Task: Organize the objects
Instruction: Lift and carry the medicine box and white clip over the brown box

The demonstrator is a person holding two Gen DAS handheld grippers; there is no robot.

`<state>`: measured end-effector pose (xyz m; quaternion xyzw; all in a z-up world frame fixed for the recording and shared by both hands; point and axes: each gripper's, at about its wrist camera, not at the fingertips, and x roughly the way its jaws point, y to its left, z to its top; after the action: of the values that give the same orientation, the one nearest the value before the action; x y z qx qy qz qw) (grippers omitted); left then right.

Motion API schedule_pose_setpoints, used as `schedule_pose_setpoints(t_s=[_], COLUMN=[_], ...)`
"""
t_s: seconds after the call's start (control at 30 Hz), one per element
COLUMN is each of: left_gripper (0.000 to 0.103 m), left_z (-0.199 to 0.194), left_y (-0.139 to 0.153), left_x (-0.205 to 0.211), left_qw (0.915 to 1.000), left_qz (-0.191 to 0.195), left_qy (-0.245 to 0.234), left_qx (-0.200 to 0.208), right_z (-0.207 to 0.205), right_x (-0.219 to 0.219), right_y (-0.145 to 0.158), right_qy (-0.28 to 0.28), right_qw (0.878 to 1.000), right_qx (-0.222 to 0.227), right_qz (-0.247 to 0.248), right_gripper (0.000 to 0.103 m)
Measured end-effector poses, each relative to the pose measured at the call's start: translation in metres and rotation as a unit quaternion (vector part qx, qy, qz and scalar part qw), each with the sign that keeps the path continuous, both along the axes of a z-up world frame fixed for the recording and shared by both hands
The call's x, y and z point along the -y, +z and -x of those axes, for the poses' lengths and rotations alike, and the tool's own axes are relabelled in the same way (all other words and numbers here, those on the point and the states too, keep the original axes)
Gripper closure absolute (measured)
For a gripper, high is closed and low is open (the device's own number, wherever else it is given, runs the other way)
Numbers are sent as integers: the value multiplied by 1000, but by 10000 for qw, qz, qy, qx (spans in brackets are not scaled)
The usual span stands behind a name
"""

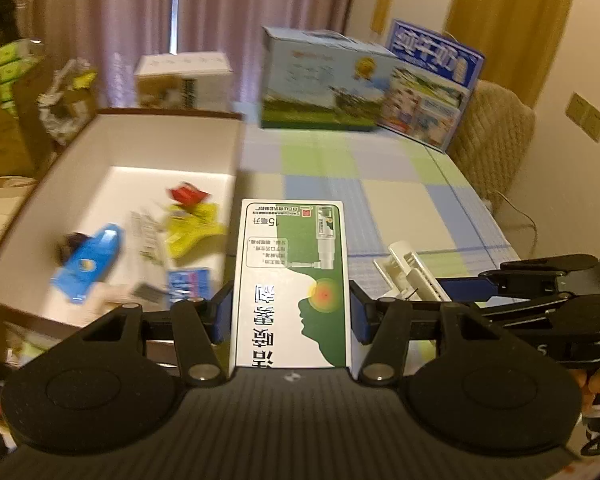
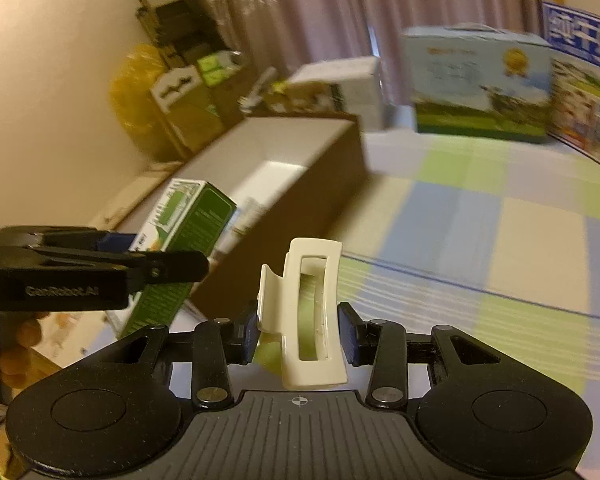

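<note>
My left gripper is shut on a green and white medicine box, held above the table beside the open white storage box; the medicine box also shows in the right wrist view. My right gripper is shut on a cream hair claw clip, held above the checked tablecloth; the clip also shows in the left wrist view. The storage box holds a blue packet, a yellow packet, a red item and other small things.
A blue and green carton and a blue printed carton stand at the table's far side, with a white box behind the storage box. A padded chair is at the right. Cardboard boxes and bags stand left of the table.
</note>
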<state>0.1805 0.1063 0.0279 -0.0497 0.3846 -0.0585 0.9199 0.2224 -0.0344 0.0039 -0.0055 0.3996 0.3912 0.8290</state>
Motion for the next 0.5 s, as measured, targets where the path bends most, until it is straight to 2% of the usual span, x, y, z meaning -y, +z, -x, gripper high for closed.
schedule_pose_setpoints(t_s=[0.23, 0.5], left_gripper=[52, 52], left_z=[6, -5], left_y=[15, 23], left_x=[-61, -113], left_qw=[9991, 9983], left_qz=[-92, -246], left_qy=[393, 503], left_qx=[89, 163], right_z=[1, -8], right_x=[-55, -110], right_y=[10, 7], right_qy=[221, 212], right_qw=[9995, 9996], right_qx=[-16, 18], right_qz=[-218, -210], right_gripper=[66, 66])
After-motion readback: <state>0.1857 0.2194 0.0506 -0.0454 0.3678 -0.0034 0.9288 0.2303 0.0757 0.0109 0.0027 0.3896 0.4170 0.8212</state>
